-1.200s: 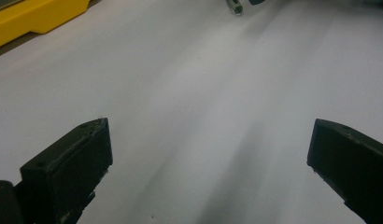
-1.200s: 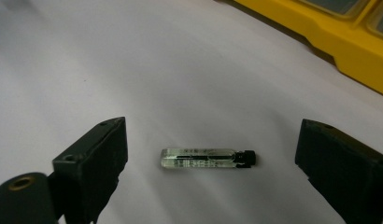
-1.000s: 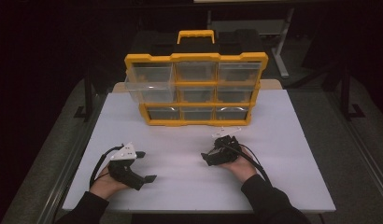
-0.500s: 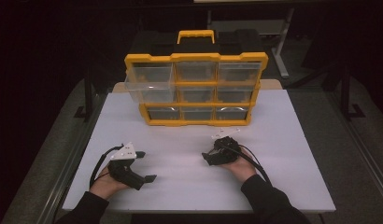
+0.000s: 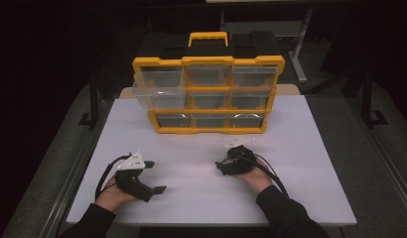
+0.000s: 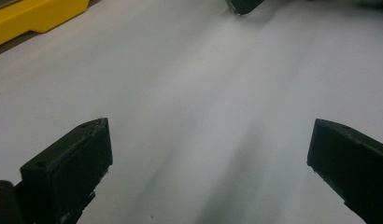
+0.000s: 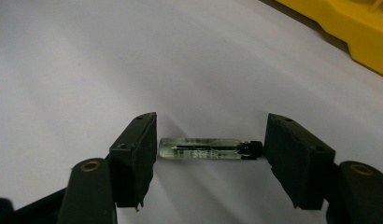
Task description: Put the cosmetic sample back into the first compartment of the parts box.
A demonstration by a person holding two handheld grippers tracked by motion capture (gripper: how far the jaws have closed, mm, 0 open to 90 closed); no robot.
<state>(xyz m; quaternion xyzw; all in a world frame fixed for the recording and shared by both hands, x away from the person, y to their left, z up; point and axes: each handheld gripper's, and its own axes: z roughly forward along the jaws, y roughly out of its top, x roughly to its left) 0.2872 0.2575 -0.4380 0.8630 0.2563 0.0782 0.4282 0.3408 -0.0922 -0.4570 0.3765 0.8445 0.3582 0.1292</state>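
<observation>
Between the right gripper jaws (closing): one vial.

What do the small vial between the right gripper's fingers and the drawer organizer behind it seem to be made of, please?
The vial looks like clear glass, possibly hard plastic: it is see-through with sharp glints, and has a dark cap, likely plastic. The organizer looks like moulded plastic: an opaque yellow frame with a soft sheen, and clear, slightly cloudy drawers, one pulled out at the top left.

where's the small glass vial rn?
Right gripper view: the small clear glass vial with a black cap lies on the white table, between the right tool's open jaws.
</observation>
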